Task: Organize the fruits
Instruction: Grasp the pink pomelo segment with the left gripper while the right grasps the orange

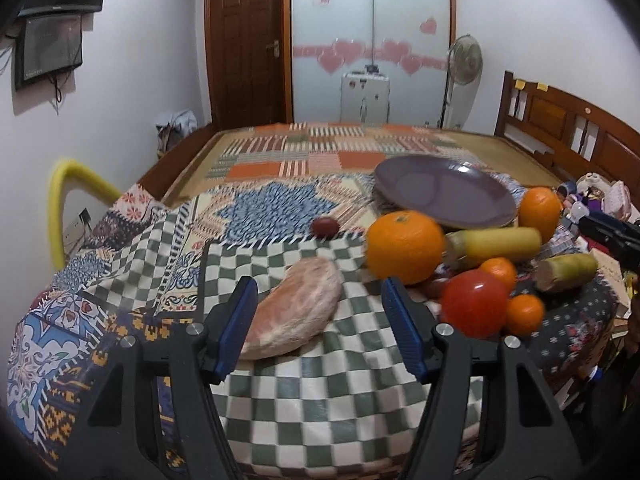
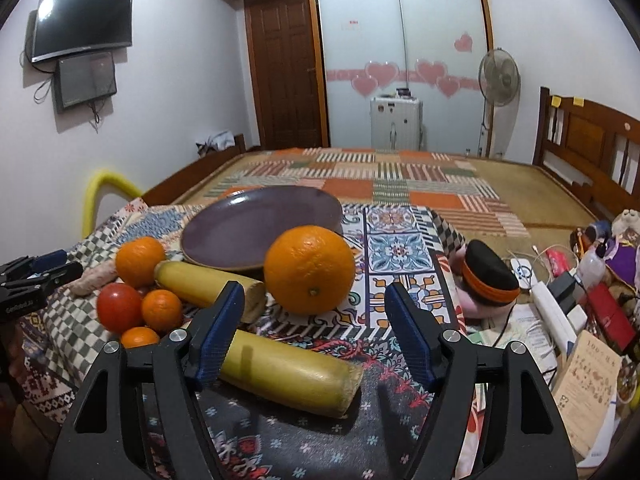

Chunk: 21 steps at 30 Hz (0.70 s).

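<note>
Right hand-held gripper (image 2: 316, 334) open, empty; near sugarcane piece (image 2: 288, 376) lies crosswise just below its jaws. Left hand-held gripper (image 1: 318, 326) open over pink slab (image 1: 294, 314) lying diagonally.

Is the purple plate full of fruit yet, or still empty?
Empty. The purple plate shows only its bare inside in both views. The big orange and the other fruit lie on the cloth in front of it.

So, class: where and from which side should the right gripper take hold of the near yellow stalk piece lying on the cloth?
Grip the near yellow stalk piece mid-length, from above; it lies flat and crosswise, so the open right gripper should straddle its narrow round sides, probably after turning.
</note>
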Tool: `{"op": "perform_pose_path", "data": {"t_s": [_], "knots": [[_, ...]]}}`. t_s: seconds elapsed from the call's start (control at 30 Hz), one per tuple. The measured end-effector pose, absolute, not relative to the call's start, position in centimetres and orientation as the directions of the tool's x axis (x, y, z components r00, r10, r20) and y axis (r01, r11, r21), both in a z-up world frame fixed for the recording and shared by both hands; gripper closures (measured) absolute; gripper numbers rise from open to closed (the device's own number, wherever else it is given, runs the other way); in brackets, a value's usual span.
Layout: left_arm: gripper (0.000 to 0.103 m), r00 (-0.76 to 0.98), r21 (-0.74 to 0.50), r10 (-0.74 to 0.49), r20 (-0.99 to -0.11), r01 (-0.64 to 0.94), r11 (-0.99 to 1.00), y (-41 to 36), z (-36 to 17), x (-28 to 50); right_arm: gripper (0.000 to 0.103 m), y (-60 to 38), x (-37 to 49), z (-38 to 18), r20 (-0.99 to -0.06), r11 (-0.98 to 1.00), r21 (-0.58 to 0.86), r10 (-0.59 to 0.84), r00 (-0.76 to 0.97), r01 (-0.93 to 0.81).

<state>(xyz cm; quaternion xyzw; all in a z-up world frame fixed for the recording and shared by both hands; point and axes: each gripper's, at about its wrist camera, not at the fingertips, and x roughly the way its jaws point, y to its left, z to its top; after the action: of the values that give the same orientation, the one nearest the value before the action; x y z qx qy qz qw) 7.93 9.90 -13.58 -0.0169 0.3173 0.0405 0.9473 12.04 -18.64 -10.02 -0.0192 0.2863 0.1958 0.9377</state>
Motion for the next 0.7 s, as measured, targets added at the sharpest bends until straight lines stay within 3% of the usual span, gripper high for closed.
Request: {"op": "perform_pose_path", "data": {"t_s": [0.27, 0.7], "knots": [[0.038, 0.736, 0.011, 0.055, -0.674, -0.064, 0.998, 11.6, -15.2, 10.3, 0.033, -18.1, 14.4, -9.3, -0.585, 0.916, 0.048, 0.35, 0.732, -0.399], [0.043, 0.692, -0.048, -0.019, -0.721, -0.022, 0.999, 12.5, -16.3, 11.9, 0.033, -16.3, 17.0, -10.3, -0.657, 0.889, 0.056, 0.375, 0.654, -0.454]]}}
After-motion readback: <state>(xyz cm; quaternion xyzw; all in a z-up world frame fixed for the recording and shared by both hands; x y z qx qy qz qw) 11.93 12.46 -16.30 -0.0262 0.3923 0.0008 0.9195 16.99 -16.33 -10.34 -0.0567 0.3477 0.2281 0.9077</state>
